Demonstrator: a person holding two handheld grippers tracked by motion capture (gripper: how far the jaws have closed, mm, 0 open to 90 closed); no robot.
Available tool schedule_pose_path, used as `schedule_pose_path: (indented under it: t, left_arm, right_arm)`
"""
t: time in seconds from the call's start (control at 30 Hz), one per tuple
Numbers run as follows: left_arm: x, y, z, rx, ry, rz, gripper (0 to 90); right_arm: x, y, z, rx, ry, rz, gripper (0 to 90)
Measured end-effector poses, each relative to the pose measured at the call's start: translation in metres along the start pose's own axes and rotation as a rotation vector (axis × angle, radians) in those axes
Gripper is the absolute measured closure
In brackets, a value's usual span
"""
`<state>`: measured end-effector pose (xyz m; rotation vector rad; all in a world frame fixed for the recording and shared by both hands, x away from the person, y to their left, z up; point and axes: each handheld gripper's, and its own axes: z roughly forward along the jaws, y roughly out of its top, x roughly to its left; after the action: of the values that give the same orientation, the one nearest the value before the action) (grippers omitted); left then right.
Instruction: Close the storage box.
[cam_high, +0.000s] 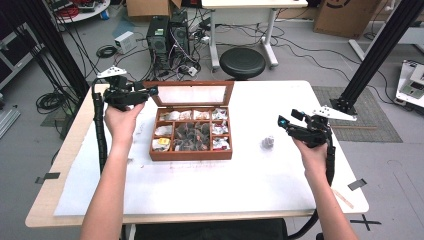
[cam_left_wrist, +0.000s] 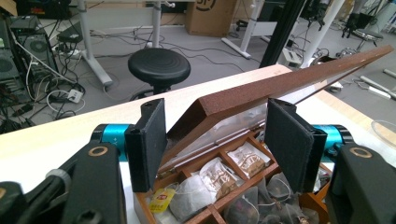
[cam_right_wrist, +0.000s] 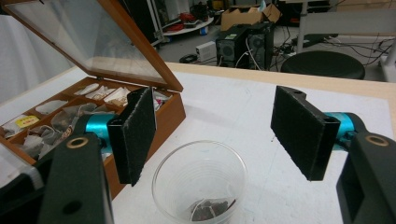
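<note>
Wooden tea box (cam_high: 191, 155) sits mid-table, glass lid (cam_left_wrist: 280, 86) raised
Left gripper (cam_high: 148, 92) holds its jaws parted around the lid's corner, not pressing; right gripper (cam_right_wrist: 219, 135) gapes empty above a clear cup (cam_right_wrist: 200, 179) beside the box

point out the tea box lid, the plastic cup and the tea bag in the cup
tea box lid (cam_left_wrist: 261, 95), left gripper view, on its wooden frame edge
plastic cup (cam_right_wrist: 177, 170), right gripper view, on its near-left rim
tea bag (cam_right_wrist: 210, 208), right gripper view, on its dark middle
</note>
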<state>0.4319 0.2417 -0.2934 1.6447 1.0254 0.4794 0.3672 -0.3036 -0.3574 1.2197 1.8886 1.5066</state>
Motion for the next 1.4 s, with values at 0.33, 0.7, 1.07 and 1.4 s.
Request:
schedule_pose_path:
  t: [0.33,0.7,1.07,1.4]
  left_arm:
    - [-0.006,-0.001,-0.004,0.019,0.029,-0.016,37.5]
    - [-0.012,-0.004,-0.007,0.033,0.056,-0.039,36.1]
    - [-0.016,-0.015,-0.011,0.025,0.034,-0.054,34.5]
    - [-0.02,-0.025,-0.017,0.036,0.025,-0.065,33.7]
  right_arm:
    - [-0.002,0.0,-0.002,-0.004,-0.009,0.007,32.7]
    - [-0.002,0.0,-0.002,-0.011,-0.014,-0.004,33.6]
    - [-0.001,0.0,-0.003,-0.017,-0.025,-0.006,35.4]
    - [-0.002,0.0,-0.003,-0.02,-0.038,-0.005,36.0]
